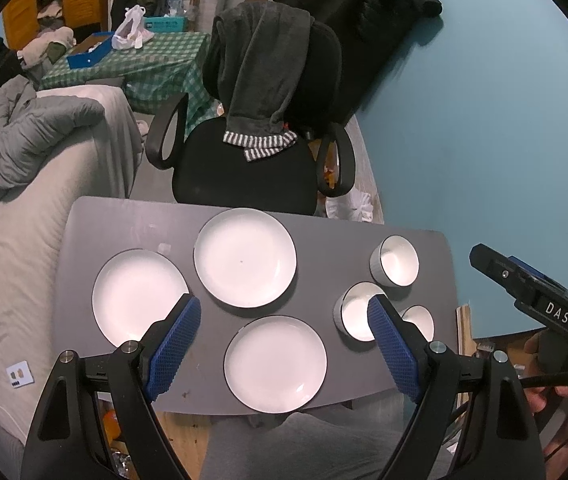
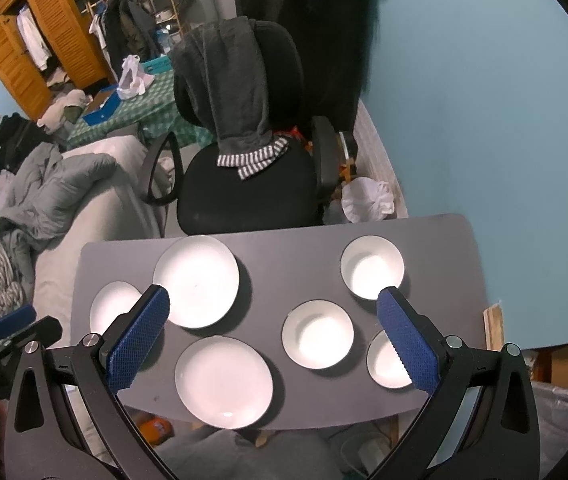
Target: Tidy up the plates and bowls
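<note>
Three white plates and three white bowls lie spread in a single layer on the grey counter [image 2: 267, 280]; nothing is stacked yet. The plates sit on the left half: the far plate [image 1: 245, 257], the left plate [image 1: 135, 298] and the near plate [image 1: 275, 362], close together but apart. The bowls group on the right: the far bowl [image 2: 372, 267], the middle bowl [image 2: 318, 334] and the near bowl [image 2: 388, 360], the last partly hidden behind a blue pad. All six dishes appear empty, showing only glare on their glazed insides.

The left tongs [image 1: 284, 316] hang above the counter's near edge, spread wide and holding nothing. The right tongs [image 2: 273, 312] are likewise spread and empty, hovering over the gap between plates and bowls.

Judging from this layout, the work is at its start, with gathering like with like still ahead. The plates are thin, flat and glossy, so a pinch on a rim could slip or tip the plate and knock its neighbour. The near plate and near bowl sit close to the front edge, where a nudge might push them off. Stacked bowls could seat crookedly if lowered off-centre.

Beyond the counter stands a black office chair [image 1: 243, 168] draped with a grey garment [image 1: 263, 64], and a bed [image 1: 35, 208] lies to the left.
</note>
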`<action>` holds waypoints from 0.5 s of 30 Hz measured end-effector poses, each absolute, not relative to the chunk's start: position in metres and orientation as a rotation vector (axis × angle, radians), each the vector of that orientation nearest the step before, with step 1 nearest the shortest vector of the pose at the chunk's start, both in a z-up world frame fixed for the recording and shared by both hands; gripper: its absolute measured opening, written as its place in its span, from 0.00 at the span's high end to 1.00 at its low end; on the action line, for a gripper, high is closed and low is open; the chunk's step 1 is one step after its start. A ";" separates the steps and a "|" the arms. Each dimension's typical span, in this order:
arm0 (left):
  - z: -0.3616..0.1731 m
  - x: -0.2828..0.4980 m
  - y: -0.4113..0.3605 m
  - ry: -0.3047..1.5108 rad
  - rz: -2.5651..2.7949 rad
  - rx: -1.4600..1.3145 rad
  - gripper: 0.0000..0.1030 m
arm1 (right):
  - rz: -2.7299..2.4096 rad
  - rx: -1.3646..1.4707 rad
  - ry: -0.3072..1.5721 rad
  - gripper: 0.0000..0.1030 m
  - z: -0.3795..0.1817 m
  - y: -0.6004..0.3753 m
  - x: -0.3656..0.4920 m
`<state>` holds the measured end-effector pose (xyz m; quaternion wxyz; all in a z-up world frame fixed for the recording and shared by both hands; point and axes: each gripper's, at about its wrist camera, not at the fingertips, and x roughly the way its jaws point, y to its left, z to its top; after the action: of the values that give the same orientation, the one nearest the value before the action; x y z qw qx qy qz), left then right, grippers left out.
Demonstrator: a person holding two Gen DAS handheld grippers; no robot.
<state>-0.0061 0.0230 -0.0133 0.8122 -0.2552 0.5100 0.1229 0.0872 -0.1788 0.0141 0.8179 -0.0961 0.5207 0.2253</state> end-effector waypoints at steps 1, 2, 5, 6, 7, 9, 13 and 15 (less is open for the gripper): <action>-0.014 -0.007 0.024 1.092 0.262 -0.544 0.16 | 0.481 -0.207 1.114 0.01 0.013 -0.179 0.088; -0.015 -0.007 0.023 1.094 0.261 -0.542 0.16 | 0.483 -0.208 1.117 0.01 0.013 -0.179 0.088; -0.018 -0.009 0.025 1.101 0.260 -0.533 0.16 | 0.498 -0.202 1.129 0.01 0.011 -0.179 0.091; -0.020 -0.009 0.027 1.102 0.259 -0.528 0.16 | 0.504 -0.202 1.134 0.01 0.010 -0.179 0.093; -0.021 -0.010 0.029 1.104 0.258 -0.525 0.16 | 0.510 -0.203 1.139 0.01 0.009 -0.179 0.093; -0.023 -0.011 0.031 1.111 0.255 -0.523 0.16 | 0.519 -0.210 1.143 0.01 0.007 -0.178 0.091; -0.030 -0.016 0.039 1.120 0.247 -0.508 0.16 | 0.542 -0.223 1.156 0.01 0.001 -0.174 0.092; -0.034 -0.018 0.042 1.122 0.241 -0.497 0.16 | 0.556 -0.233 1.164 0.01 -0.003 -0.172 0.091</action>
<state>-0.0177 0.0416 -0.0335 0.8107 -0.2328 0.5252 0.1127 0.0912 -0.1722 -0.0031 0.7927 -0.1082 0.5414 0.2584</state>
